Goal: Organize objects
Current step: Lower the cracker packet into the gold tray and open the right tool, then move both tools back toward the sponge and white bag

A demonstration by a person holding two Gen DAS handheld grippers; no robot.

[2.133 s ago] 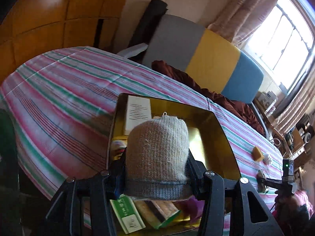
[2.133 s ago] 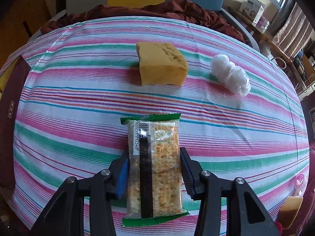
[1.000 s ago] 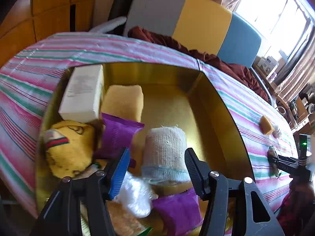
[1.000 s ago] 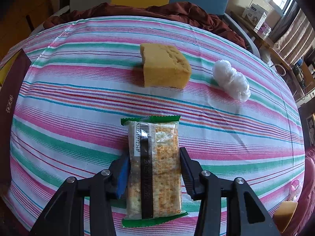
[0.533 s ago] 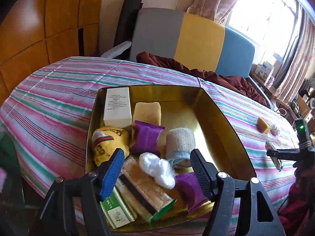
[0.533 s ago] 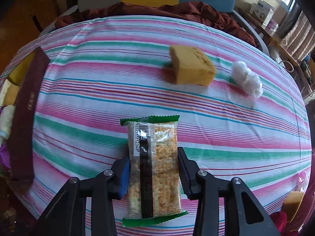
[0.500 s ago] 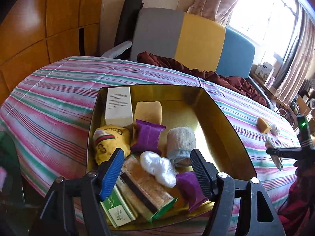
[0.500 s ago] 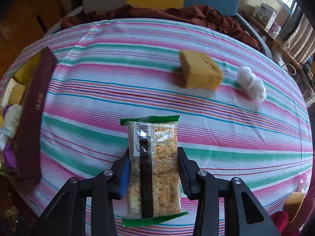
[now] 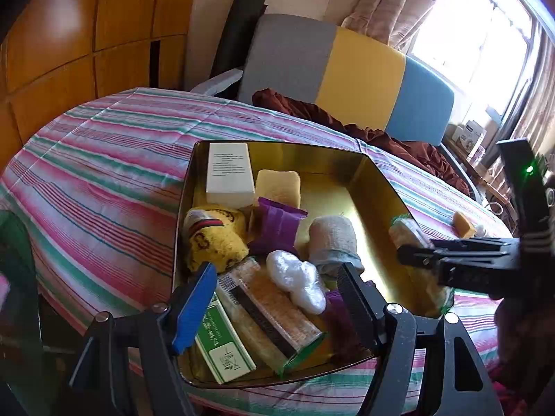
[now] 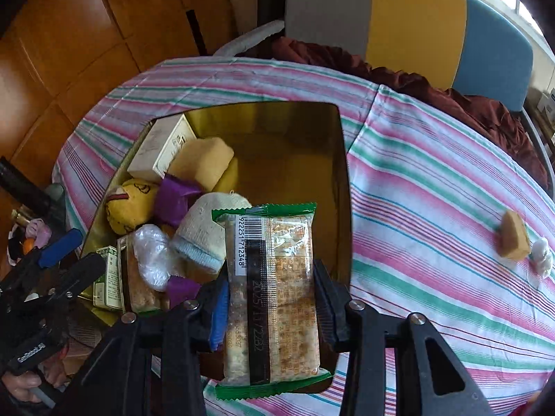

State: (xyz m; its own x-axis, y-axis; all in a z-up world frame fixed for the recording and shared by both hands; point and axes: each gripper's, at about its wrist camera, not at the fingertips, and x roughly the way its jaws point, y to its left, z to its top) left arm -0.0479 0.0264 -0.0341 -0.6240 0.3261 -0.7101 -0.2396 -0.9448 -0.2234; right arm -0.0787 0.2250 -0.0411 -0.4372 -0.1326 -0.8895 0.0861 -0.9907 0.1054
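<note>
Right gripper (image 10: 270,298) clamped on a cracker packet (image 10: 272,298) with green sealed ends, held above the gold tin (image 10: 341,173), over its bare floor at the 3 o'clock side. Left gripper (image 9: 274,294) empty, jaws apart, hovering at the tin's 6 o'clock edge.

Crowded along the tin's 9 o'clock half: a white box (image 9: 229,175), a yellow sponge (image 9: 279,185), a yellow pouch (image 9: 215,235), a purple wrapper (image 9: 277,225), a rolled sock (image 9: 331,239), a white plastic wad (image 9: 298,280).

Outside on the striped cloth (image 10: 433,180), toward 3 o'clock: another sponge (image 10: 515,235) and a plastic wad (image 10: 543,256), just beside each other.

Risks, as judged from here:
- Packet long; released flat, likely to bridge the sock and the tin's wall.
- Released too near the rim, likely to tip out onto the cloth.
- Hard squeeze likely to crush crackers.
- Grippers close together, so a possible collision.
</note>
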